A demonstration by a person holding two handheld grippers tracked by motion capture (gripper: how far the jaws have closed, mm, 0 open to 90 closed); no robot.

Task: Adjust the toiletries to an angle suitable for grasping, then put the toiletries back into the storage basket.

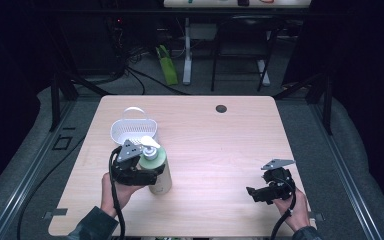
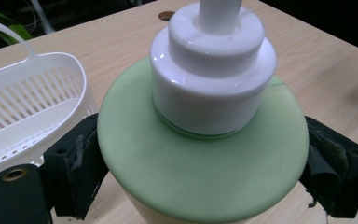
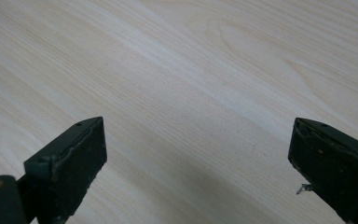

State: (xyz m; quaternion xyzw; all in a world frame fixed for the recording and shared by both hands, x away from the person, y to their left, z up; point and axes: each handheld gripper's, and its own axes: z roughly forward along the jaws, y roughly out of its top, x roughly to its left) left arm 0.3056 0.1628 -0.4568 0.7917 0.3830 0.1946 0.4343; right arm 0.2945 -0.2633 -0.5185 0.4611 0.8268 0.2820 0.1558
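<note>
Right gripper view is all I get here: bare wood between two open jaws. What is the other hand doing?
Observer: The left gripper is clamped around a pale green pump bottle, one jaw on each side of its shoulder.
Operator: Bottle standing or lifted?
Observer: In the high view it stands upright, base down on the table; I can't tell whether the base actually touches.
Operator: Anything close to it?
Observer: A white slotted basket with a handle, just behind the bottle toward the far left of the table.
Operator: And my gripper?
Observer: The right gripper hangs over bare wood near the table's near right corner, well apart from bottle and basket.
</note>
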